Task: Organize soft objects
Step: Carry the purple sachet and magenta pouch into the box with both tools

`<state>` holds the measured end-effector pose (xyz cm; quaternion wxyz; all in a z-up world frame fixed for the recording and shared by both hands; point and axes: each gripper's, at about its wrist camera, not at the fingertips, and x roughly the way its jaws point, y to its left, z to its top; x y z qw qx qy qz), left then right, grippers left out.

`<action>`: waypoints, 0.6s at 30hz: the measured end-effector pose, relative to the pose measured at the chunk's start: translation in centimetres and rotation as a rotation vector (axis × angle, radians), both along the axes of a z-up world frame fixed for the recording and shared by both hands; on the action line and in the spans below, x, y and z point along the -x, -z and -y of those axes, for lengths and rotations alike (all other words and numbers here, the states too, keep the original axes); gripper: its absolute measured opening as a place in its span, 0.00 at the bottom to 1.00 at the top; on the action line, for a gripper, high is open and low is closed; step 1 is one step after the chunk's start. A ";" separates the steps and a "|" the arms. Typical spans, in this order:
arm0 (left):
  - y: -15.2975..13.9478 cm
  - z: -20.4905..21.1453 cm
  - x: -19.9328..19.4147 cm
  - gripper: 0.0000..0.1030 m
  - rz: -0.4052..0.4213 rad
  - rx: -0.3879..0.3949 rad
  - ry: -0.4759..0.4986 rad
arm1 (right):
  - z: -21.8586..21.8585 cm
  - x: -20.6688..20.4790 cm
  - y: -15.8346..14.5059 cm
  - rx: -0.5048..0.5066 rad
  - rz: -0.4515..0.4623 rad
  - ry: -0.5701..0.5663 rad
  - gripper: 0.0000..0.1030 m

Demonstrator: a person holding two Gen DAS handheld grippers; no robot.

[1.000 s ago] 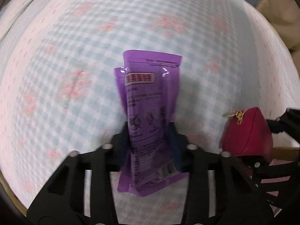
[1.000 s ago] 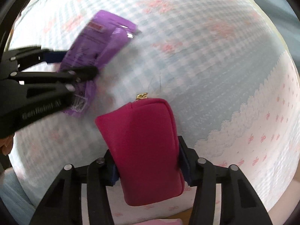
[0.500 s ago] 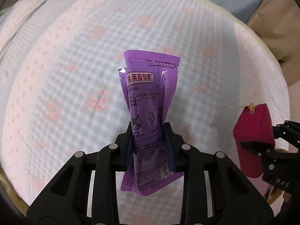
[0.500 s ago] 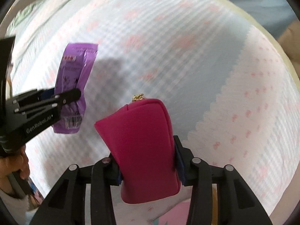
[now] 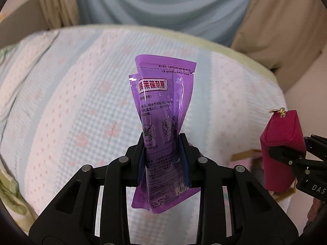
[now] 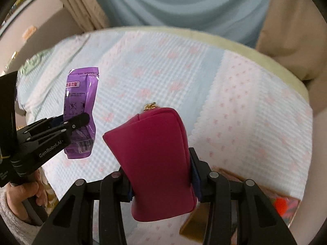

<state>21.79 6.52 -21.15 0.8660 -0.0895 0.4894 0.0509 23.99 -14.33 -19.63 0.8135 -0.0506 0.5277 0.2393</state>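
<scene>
My left gripper (image 5: 162, 157) is shut on a purple plastic packet (image 5: 163, 104) with printed text and holds it upright above the bed. The packet also shows in the right wrist view (image 6: 80, 102), with the left gripper (image 6: 81, 120) around its lower half. My right gripper (image 6: 161, 175) is shut on a magenta zip pouch (image 6: 155, 153) with a gold zipper pull, held in the air. The pouch also shows at the right in the left wrist view (image 5: 283, 149), gripped by the right gripper (image 5: 286, 155).
A bed with a blue-checked, pink-flowered blanket (image 5: 92, 106) lies below both grippers. Blue and beige curtains (image 5: 163, 6) hang behind it. A cardboard box edge (image 6: 229, 173) with colourful contents sits near the bed's front right.
Both grippers have lifted and pulled back from the blanket with their objects. The bed's far edge and the curtains have come into view.
</scene>
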 end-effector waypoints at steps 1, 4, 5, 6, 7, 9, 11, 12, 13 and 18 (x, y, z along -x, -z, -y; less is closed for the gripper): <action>-0.8 0.9 0.5 0.25 0.016 -0.001 0.007 | 0.8 0.7 -0.7 -0.010 0.010 0.016 0.38; -3.1 3.8 2.3 0.25 0.047 -0.001 0.034 | 3.0 2.5 -2.1 -0.042 0.029 0.057 0.38; -3.8 5.0 2.9 0.25 0.057 0.002 0.043 | 4.1 3.4 -2.6 -0.050 0.037 0.073 0.38; -4.3 6.0 3.3 0.25 0.063 0.004 0.052 | 5.1 4.1 -3.0 -0.053 0.043 0.085 0.38; -4.7 7.2 3.8 0.25 0.069 0.006 0.063 | 6.2 4.8 -3.4 -0.054 0.048 0.097 0.38; -5.2 9.6 4.8 0.25 0.078 0.011 0.087 | 8.7 6.0 -3.9 -0.057 0.056 0.125 0.38; -5.5 12.3 5.7 0.25 0.082 0.019 0.108 | 11.4 7.5 -4.5 -0.067 0.061 0.156 0.38; -5.5 13.4 6.0 0.25 0.082 0.025 0.118 | 12.2 7.9 -4.7 -0.067 0.063 0.164 0.38; -5.3 14.5 6.2 0.25 0.082 0.031 0.128 | 13.6 8.4 -4.7 -0.064 0.066 0.178 0.39; -3.4 20.7 6.4 0.25 0.047 0.049 0.188 | 18.8 9.2 -4.0 -0.057 0.052 0.230 0.38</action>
